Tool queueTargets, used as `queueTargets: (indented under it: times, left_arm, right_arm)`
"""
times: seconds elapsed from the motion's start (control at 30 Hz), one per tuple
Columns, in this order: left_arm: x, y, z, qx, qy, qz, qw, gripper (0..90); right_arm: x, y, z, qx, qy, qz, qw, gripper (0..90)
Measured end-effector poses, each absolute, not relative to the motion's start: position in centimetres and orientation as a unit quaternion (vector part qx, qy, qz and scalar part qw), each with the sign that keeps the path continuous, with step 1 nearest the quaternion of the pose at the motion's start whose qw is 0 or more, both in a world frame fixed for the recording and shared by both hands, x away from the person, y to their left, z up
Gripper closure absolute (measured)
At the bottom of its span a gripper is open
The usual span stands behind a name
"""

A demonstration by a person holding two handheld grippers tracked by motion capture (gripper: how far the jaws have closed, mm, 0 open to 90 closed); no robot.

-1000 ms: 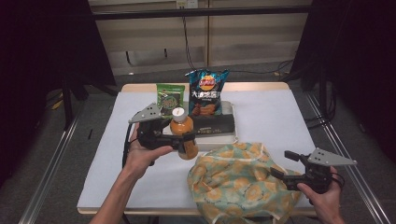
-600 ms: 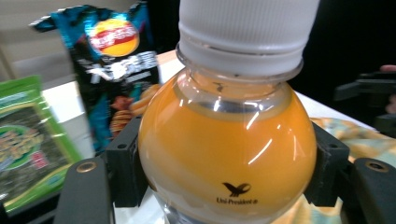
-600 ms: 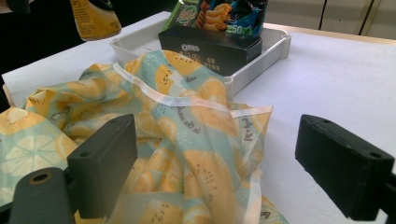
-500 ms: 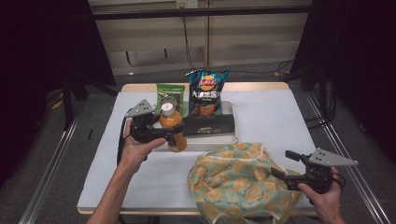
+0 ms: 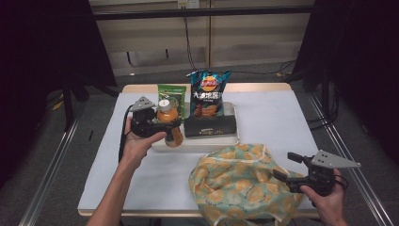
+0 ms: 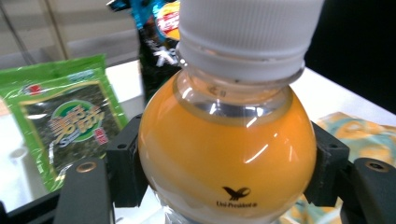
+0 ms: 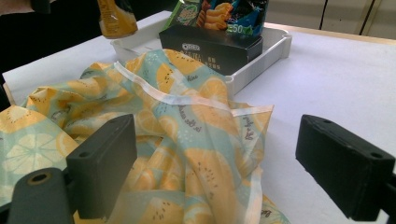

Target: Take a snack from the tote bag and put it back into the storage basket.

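White tablecloth [image 5: 282, 122] lies bare to the right of the shallow white plastic tray [image 5: 226, 141] and along the near left edge, while the crumpled lemon-print fabric bag [image 5: 240, 186] fills the near middle. Since a second ago my left gripper [image 5: 162, 126], jaws clamped on the round orange juice bottle with the white cap [image 5: 169, 120], has carried it left and farther back to the tray's left end; my right gripper [image 5: 287, 167] holds at the bag's right edge, jaws apart. That tray holds a black box [image 5: 209, 126], a blue crisp bag [image 5: 207, 92] and a green seaweed packet [image 5: 171, 92].
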State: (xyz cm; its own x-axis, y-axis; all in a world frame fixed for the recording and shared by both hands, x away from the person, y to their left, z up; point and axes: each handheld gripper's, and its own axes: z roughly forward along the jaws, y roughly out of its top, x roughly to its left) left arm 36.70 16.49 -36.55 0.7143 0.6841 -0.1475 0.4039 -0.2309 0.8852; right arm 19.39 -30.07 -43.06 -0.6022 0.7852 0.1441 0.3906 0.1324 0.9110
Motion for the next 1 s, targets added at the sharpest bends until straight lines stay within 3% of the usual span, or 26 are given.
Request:
queueTargets:
  times: [1.0]
  left_arm:
    - [40.2, 15.6, -40.1, 0.735, 0.457, 0.184, 0.466, 30.6]
  right_arm:
    - [19.4, -29.9, -43.1, 0.407, 0.732, 0.512, 0.193, 12.4]
